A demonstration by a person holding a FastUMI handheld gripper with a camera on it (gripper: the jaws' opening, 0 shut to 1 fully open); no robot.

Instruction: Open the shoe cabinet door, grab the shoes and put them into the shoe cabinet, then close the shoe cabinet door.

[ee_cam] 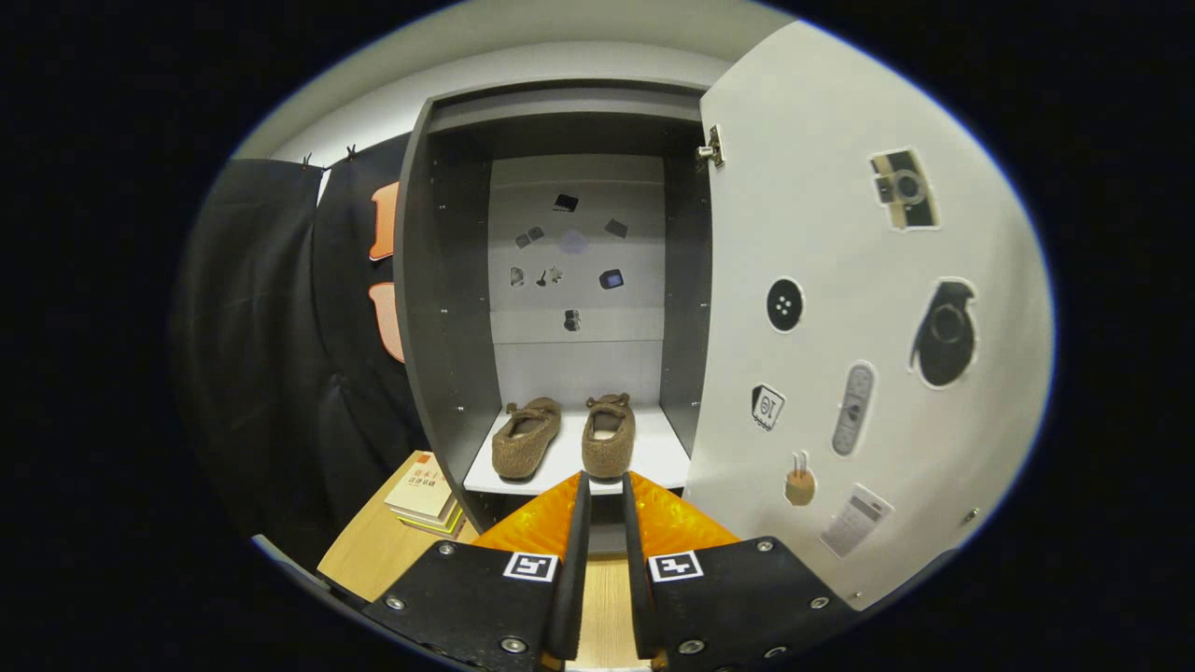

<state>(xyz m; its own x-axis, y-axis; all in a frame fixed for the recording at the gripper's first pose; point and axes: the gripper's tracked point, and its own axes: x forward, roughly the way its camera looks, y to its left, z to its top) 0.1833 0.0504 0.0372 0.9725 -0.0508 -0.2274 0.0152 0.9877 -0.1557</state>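
Note:
The grey shoe cabinet stands open ahead of me. Its white door, covered with stickers, is swung out to the right of my fingers. Two brown fuzzy shoes sit side by side on the cabinet's white bottom shelf: the left shoe angled a little, the right shoe straight. My gripper hovers just in front of the shelf edge, below the right shoe. Its fingers stand almost together with a narrow gap and hold nothing.
A stack of books lies on a wooden surface left of the cabinet's base. Black cloth hangs on the left. The door's hinge sits at the top of the right cabinet wall.

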